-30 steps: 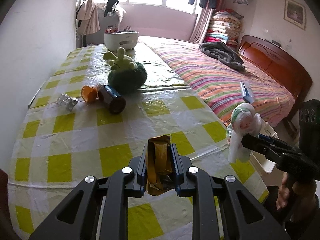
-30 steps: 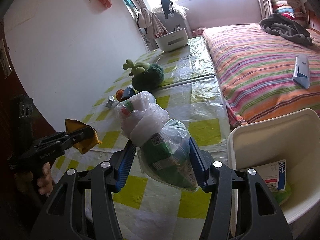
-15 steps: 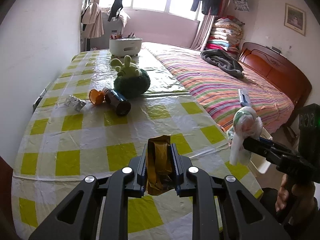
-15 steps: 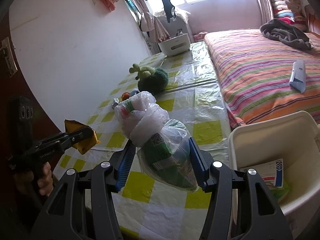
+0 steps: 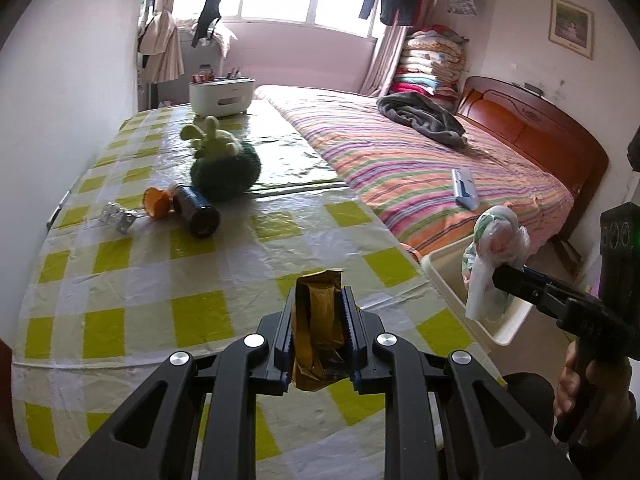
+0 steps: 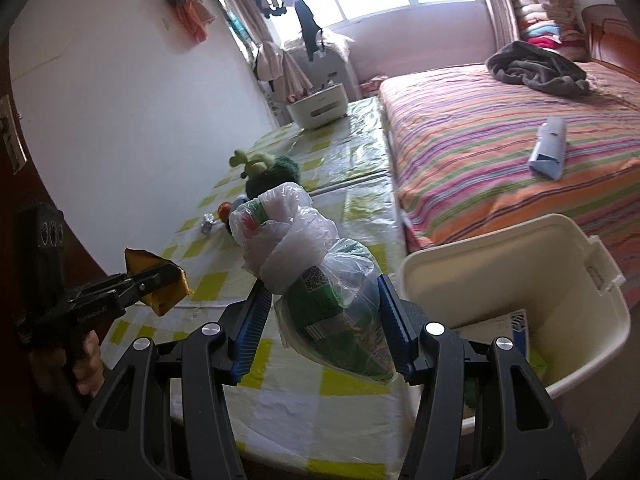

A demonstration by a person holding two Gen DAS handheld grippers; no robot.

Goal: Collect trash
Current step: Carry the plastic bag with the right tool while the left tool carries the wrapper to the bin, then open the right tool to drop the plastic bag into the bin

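We carry trash to the bin [image 6: 520, 256] off the bench's right edge: left gripper [image 5: 320, 316] clamps the wrapper [image 5: 318, 320], right gripper [image 6: 324, 320] clamps the bag [image 6: 320, 280]. Next: position over bin, release.

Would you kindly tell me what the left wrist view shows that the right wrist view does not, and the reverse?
Only the left wrist view shows the framed picture on the wall and the whole dark bottle lying on the table.

Only the right wrist view shows inside the white bin, where a printed carton lies, and the orange cloth hanging on the wall.

Both show the left gripper clamping the gold wrapper, the right gripper clamping the knotted plastic bag, the green plush toy and the striped bed.
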